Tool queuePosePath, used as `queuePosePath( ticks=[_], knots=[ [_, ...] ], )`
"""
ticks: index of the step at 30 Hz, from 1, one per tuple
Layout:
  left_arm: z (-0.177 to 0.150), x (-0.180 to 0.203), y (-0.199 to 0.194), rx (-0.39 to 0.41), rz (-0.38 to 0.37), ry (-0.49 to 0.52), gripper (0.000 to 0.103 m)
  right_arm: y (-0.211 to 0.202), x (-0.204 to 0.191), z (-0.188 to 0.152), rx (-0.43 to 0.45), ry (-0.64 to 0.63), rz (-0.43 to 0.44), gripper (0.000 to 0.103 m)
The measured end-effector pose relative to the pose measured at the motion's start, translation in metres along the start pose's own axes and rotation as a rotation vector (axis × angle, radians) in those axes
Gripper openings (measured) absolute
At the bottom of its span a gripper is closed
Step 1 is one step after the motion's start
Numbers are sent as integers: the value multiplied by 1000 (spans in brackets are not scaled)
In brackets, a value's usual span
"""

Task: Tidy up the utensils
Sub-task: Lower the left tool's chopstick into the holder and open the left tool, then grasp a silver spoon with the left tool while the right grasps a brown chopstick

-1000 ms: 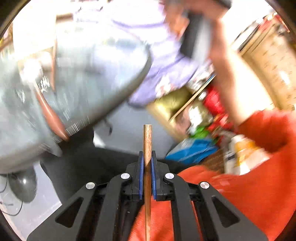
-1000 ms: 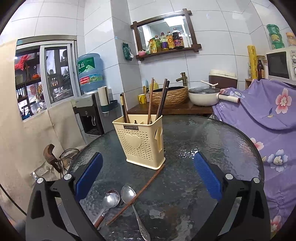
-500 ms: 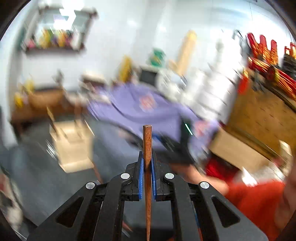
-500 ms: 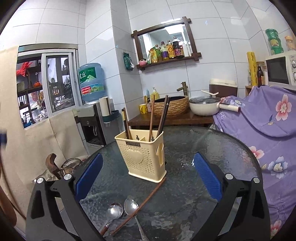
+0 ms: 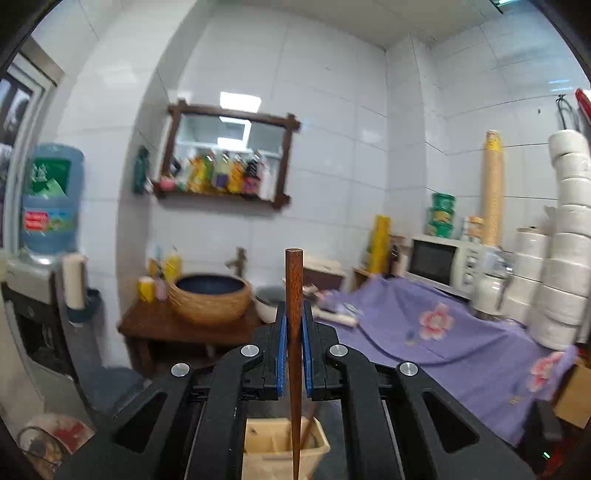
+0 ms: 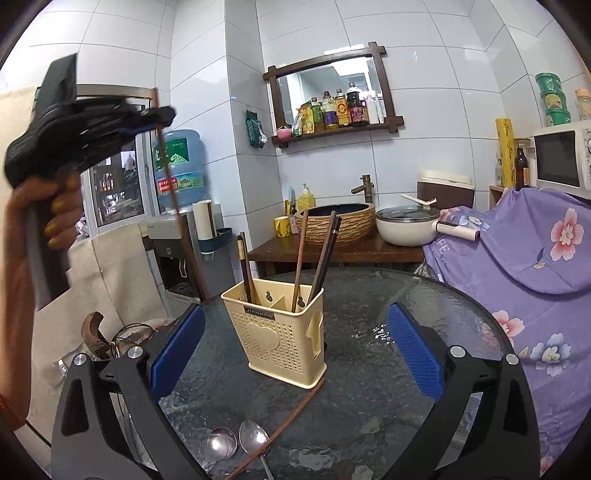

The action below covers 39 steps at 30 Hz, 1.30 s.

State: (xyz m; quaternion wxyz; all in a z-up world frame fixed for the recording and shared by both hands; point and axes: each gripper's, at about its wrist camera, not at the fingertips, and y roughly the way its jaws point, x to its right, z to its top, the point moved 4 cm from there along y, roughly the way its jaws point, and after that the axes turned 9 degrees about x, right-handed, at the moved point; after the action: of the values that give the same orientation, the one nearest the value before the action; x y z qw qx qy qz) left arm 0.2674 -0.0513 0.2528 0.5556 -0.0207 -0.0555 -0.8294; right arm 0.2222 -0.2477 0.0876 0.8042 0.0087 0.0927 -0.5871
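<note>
Materials and finishes seen at the table

A smooth dark-wood chopstick (image 5: 294,314) is clamped by matt black plastic claw arms with blue rubbery pads (image 5: 281,354). A perforated cream plastic holder (image 6: 280,332) is set on the textured, glossy glass table (image 6: 424,306); two shiny metal spoons (image 6: 236,441) are laid there. Glossy white tiles (image 6: 314,33) are seen behind.

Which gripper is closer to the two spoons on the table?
Right. The right gripper hangs open just above the spoons; the left gripper is high up, holding a chopstick.
</note>
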Motion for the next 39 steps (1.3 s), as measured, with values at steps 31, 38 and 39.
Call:
queuePosePath(
  ticks=[31, 38, 39],
  knots=[
    [-175, -33, 43, -298, 99, -41, 74, 39, -1, -65, -203, -18, -3, 97],
    [-211, -15, -13, -503, 84, 38, 94, 60, 22, -101, -354, 75, -28, 97],
    [-219, -14, -20, -529, 74, 28, 94, 62, 24, -106, -374, 83, -33, 97]
  ],
)
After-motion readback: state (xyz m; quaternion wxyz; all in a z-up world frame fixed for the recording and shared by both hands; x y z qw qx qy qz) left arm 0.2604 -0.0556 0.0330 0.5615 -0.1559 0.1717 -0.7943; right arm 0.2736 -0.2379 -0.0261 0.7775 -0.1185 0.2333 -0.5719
